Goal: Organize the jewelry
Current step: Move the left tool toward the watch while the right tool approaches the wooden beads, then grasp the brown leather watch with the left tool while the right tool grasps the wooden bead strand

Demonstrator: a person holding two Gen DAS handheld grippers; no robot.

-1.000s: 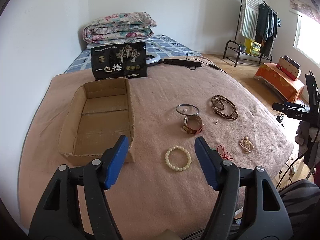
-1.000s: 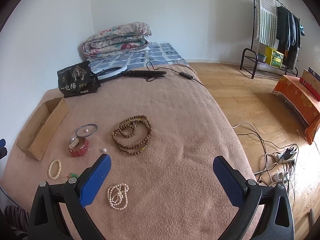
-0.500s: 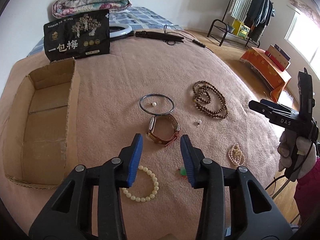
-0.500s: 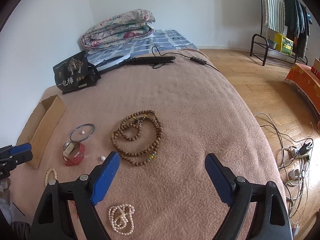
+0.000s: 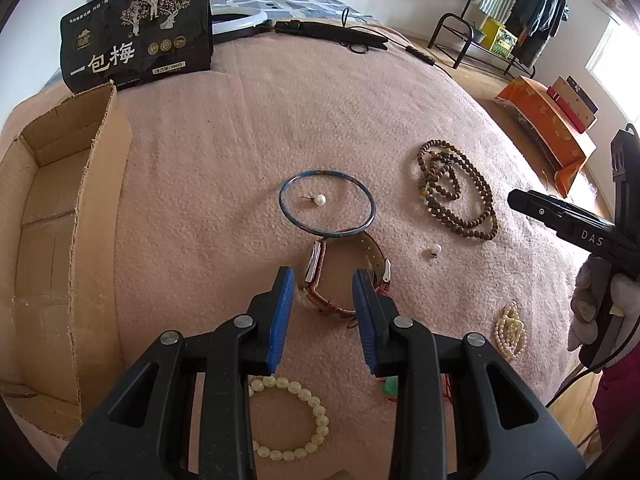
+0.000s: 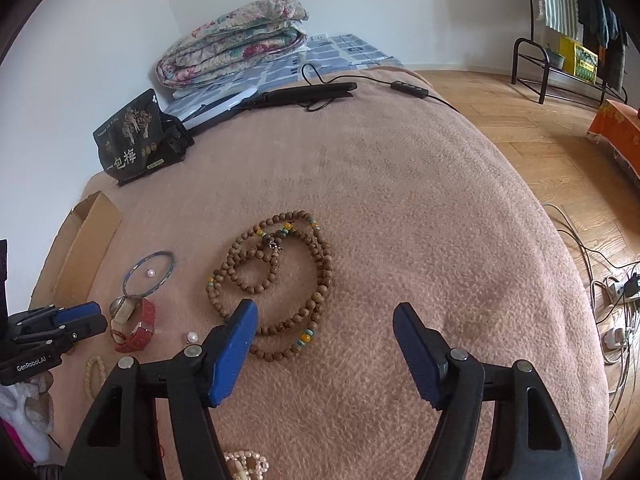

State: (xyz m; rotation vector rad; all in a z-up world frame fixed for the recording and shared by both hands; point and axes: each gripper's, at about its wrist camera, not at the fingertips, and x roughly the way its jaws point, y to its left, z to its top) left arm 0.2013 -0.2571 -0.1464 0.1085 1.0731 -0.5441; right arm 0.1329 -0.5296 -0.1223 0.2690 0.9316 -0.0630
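Left tongs (image 5: 323, 276) are closing, pads either side of the red-strapped watch (image 5: 347, 276) on the pink blanket (image 5: 240, 152); whether they touch it yet is unclear. Right tongs (image 6: 325, 316), still fairly wide, are also closing above the wooden bead necklace (image 6: 280, 280). Just beyond the watch lies a blue bangle (image 5: 327, 208).

Cardboard box (image 5: 48, 240) cut off at left edge; green pendant (image 5: 390, 387) mostly hidden behind left gripper (image 5: 324, 280); pearl necklace (image 6: 246, 465) cut by bottom edge, right wrist view.
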